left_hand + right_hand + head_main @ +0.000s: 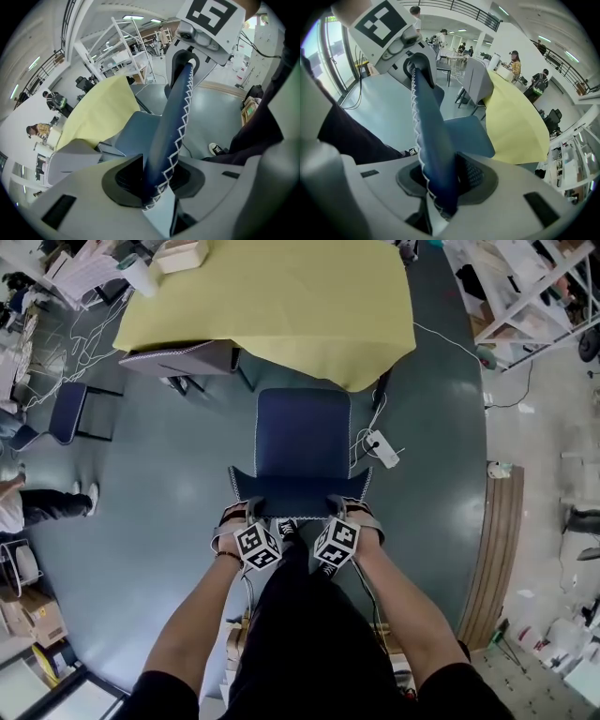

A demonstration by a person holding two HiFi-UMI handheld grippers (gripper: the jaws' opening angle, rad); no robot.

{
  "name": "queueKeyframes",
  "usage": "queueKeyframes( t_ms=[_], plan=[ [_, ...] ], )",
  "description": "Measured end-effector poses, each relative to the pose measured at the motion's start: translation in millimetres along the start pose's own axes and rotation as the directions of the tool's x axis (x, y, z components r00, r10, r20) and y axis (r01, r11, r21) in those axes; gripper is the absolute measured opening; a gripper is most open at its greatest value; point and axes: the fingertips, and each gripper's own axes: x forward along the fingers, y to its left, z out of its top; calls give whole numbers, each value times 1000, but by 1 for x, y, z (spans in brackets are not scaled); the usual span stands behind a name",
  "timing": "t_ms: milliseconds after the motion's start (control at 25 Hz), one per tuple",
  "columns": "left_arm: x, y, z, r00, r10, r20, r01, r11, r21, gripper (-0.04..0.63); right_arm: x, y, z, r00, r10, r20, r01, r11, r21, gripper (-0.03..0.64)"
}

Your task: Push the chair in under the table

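The padded fabric chair [303,442] is navy blue, with white zigzag stitching edging its backrest — the cloth-draped bench [281,296] is pale yellow. The left tool [242,514] and right tool [349,512] are grey, with black-and-white square markers.

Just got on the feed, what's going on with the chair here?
A person stands behind the blue chair, with both grippers clamped on the top edge of its backrest. The left gripper is near the left corner and the right gripper near the right. The chair faces the yellow-clothed table. The seat's front is about at the table's edge, and most of the seat is not yet under it.
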Motion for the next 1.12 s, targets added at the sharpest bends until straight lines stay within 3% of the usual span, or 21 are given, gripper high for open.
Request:
queueKeyframes(
  t_ms=[640, 1120],
  plan=[
    [38, 72, 40, 1000, -26, 12, 26, 999, 26, 132, 20, -83, 8, 1000, -4, -1, 4, 1000, 4, 114],
    [51, 101, 51, 999, -29, 19, 29, 999, 30, 132, 30, -115, 16, 1000, -8, -11, 8, 1000, 1, 112]
  ],
)
